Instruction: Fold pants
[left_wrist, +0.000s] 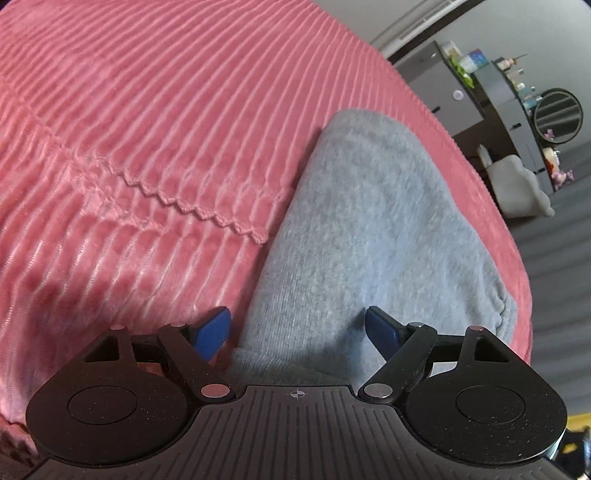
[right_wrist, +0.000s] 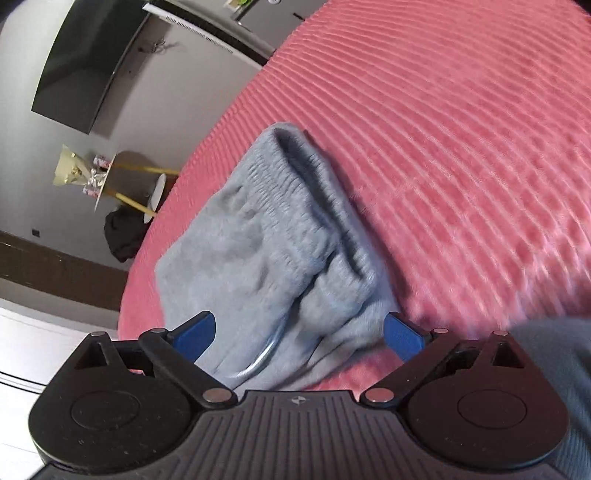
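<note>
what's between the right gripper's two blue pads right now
In the right wrist view, the folded grey pants and their drawstring loop lie between the open right gripper pads, untouched, on the pink blanket.

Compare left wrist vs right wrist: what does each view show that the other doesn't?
Left wrist only: a scalloped blanket hem, a round mirror and shelving in the background.

Right wrist only: the pants' ribbed waistband with a drawstring loop, a wall-mounted dark screen and a small round side table.

Both: grey pants folded on the pink ribbed blanket, and an open tool, left and right, over the fabric, gripping nothing.
</note>
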